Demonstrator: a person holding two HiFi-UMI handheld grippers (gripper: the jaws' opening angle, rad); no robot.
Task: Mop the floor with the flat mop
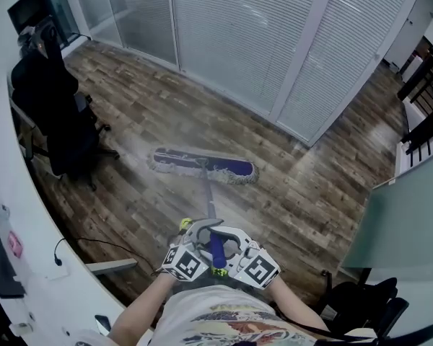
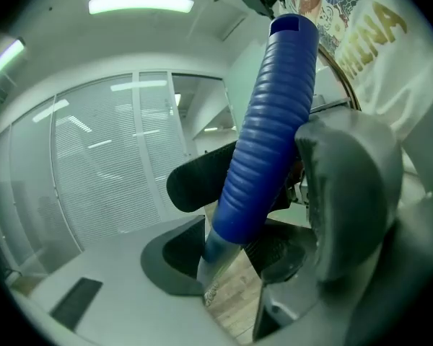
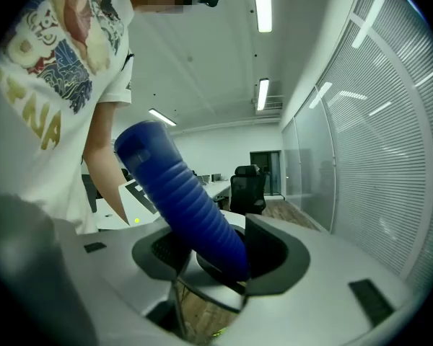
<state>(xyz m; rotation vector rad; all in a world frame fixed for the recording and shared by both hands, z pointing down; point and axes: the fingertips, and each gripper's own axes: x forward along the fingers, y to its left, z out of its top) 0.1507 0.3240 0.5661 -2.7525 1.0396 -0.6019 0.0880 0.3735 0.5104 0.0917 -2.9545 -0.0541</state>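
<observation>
- Left gripper (image 2: 234, 229) and right gripper (image 3: 216, 254) both clamp the blue handle grip (image 1: 216, 249), side by side;
- we note flat mop head (image 1: 202, 166) ahead, long axis crosswise to pole (image 1: 208, 193).

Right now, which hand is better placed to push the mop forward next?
Left, marginally. The right gripper also clasps the blue handle, but the left gripper seems to hold its lower end, nearer the mop head, likely steering the push better.

Office: swivel chair (image 1: 54, 114), desk (image 1: 18, 215), glass partitions (image 1: 238, 42).

Bright ceiling strips (image 3: 260, 6), fisheye edges, fg soft, maybe motion blur
</observation>
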